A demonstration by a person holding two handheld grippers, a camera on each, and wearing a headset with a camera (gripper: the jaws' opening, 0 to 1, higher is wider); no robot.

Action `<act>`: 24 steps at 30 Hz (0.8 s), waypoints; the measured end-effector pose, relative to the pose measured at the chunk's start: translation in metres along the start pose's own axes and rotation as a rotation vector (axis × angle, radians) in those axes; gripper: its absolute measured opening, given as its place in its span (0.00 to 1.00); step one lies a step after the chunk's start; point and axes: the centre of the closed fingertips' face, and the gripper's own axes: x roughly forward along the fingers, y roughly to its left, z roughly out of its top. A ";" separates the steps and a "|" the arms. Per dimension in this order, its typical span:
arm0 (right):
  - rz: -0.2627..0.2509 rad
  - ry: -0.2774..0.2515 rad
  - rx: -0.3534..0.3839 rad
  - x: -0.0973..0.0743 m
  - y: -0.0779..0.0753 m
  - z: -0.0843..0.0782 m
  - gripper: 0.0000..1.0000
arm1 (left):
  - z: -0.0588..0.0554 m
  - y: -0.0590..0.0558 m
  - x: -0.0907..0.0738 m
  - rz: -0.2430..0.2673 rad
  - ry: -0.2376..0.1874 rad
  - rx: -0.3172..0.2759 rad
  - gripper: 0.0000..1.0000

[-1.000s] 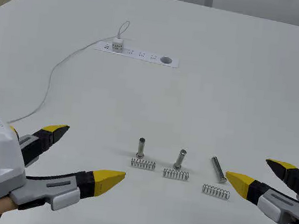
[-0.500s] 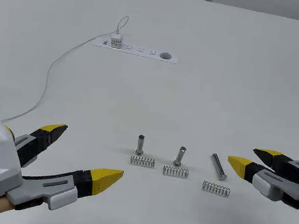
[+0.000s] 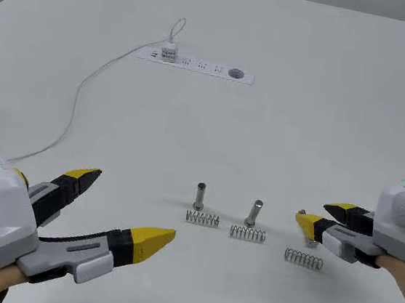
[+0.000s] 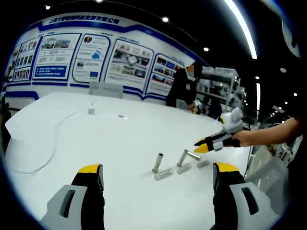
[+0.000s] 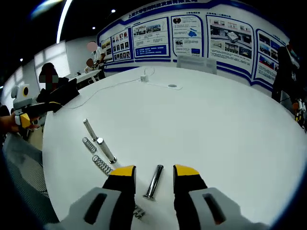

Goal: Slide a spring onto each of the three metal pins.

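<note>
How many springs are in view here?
3, loose on the table: left spring beside the left pin, middle spring beside the middle pin, right spring near the right gripper. None looks hidden.

Two metal pins point(image 3: 200, 195) stand, third pin point(image 5: 153, 182) lies, springs point(image 3: 203, 218) beside.

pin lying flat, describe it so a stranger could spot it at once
On the white table, three metal pins form a row. It is the rightmost pin, between the open jaws of the right tool; the left pin and middle pin stand upright.
</note>
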 end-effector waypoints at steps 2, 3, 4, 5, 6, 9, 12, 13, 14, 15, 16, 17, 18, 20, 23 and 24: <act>-0.005 0.016 0.016 0.001 -0.002 -0.002 0.26 | -0.001 0.000 0.000 0.002 0.006 0.000 0.96; -0.006 0.018 0.019 0.002 -0.003 -0.002 0.26 | -0.002 0.001 0.000 0.002 0.007 -0.002 0.96; -0.005 0.019 0.020 0.003 -0.003 -0.002 0.26 | -0.002 0.001 0.000 0.002 0.007 -0.005 0.96; -0.004 0.023 0.024 0.005 -0.003 -0.002 0.25 | -0.001 0.001 0.000 0.003 0.005 -0.008 0.96; -0.002 0.027 0.025 0.007 -0.004 -0.003 0.25 | -0.002 0.002 0.000 0.004 0.006 -0.009 0.96; 0.020 0.049 0.066 0.013 0.000 -0.006 0.25 | -0.004 0.002 0.001 0.006 0.016 0.003 0.96; 0.009 0.057 0.076 0.020 -0.001 -0.007 0.24 | -0.004 -0.002 0.002 -0.004 0.019 0.007 0.96; 0.008 0.066 0.082 0.022 -0.001 -0.008 0.24 | -0.005 -0.003 0.002 -0.007 0.024 0.012 0.96; 0.004 0.080 0.087 0.022 0.002 -0.010 0.23 | -0.006 -0.003 0.002 -0.009 0.029 0.016 0.96; -0.005 0.090 0.084 0.022 0.002 -0.012 0.22 | -0.007 -0.004 0.002 -0.010 0.032 0.018 0.96; -0.016 0.102 0.080 0.024 -0.002 -0.014 0.21 | -0.007 -0.004 0.002 -0.010 0.034 0.019 0.96; -0.028 0.114 0.079 0.025 -0.004 -0.017 0.21 | -0.007 -0.004 0.002 -0.010 0.035 0.019 0.96; -0.034 0.122 0.082 0.025 -0.005 -0.018 0.20 | -0.007 -0.004 0.002 -0.010 0.034 0.018 0.96; -0.036 0.129 0.089 0.027 -0.006 -0.020 0.20 | -0.006 -0.002 0.002 -0.007 0.030 0.015 0.96; -0.038 0.119 0.091 0.028 -0.007 -0.019 0.18 | -0.006 -0.001 0.002 -0.002 0.026 0.007 0.95; -0.038 0.121 0.092 0.028 -0.006 -0.019 0.17 | -0.005 0.000 0.002 -0.003 0.023 0.001 0.95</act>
